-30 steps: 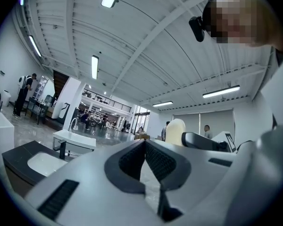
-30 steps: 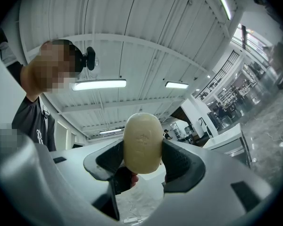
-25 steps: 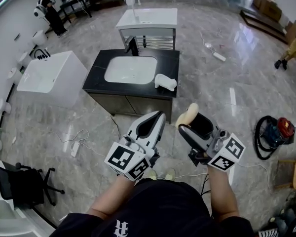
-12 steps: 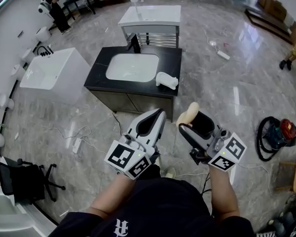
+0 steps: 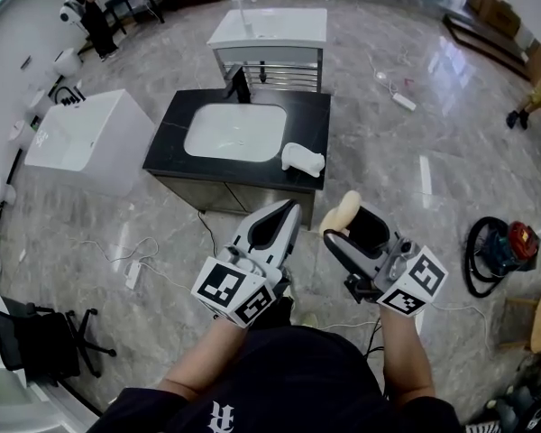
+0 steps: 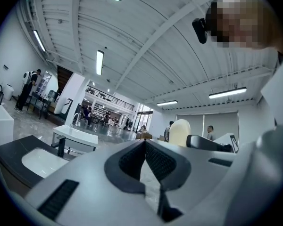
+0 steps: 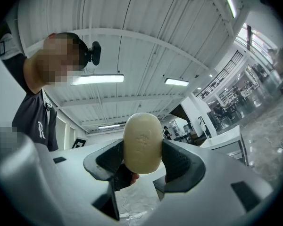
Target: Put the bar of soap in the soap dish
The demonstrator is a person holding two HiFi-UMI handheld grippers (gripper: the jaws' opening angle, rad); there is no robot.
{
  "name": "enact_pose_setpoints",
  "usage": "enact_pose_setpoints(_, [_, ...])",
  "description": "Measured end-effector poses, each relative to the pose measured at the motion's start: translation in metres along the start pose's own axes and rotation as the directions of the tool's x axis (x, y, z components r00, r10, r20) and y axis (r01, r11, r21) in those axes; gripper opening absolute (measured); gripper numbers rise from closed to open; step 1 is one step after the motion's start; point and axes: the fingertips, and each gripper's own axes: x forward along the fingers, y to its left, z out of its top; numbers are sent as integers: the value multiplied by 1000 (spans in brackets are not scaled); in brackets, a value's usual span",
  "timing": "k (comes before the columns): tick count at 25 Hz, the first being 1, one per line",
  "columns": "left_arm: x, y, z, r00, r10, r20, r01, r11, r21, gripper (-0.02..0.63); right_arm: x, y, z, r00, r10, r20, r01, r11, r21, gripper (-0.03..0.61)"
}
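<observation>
My right gripper is shut on a cream oval bar of soap, which stands upright between the black pads in the right gripper view, soap. My left gripper is shut with nothing in it, its jaws meeting at a point; the soap shows beyond it. Both grippers are held in the air, near side of a black-topped vanity. A white soap dish sits on the vanity's right front corner, beside the white basin.
A black faucet stands behind the basin. A second white sink unit is behind the vanity, a white tub to its left. Cables lie on the marble floor, a vacuum at right, an office chair at left.
The view has shifted slightly, so the vanity sits a little further left and nearer. Both grippers keep their pose and the soap stays clamped.
</observation>
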Motion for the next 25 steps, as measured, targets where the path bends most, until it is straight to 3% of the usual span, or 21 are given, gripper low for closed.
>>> enact_pose_setpoints(18, [98,138,-3,998,-57,-35,57,998,10,8,106,-128,-24,992,-113,-61,113,994,1,259])
enact_pose_setpoints(25, [122,168,-12,998,-60,-35,59,998,-14,7,122,-162,-38,984,-140,-109,139,990,-22,259])
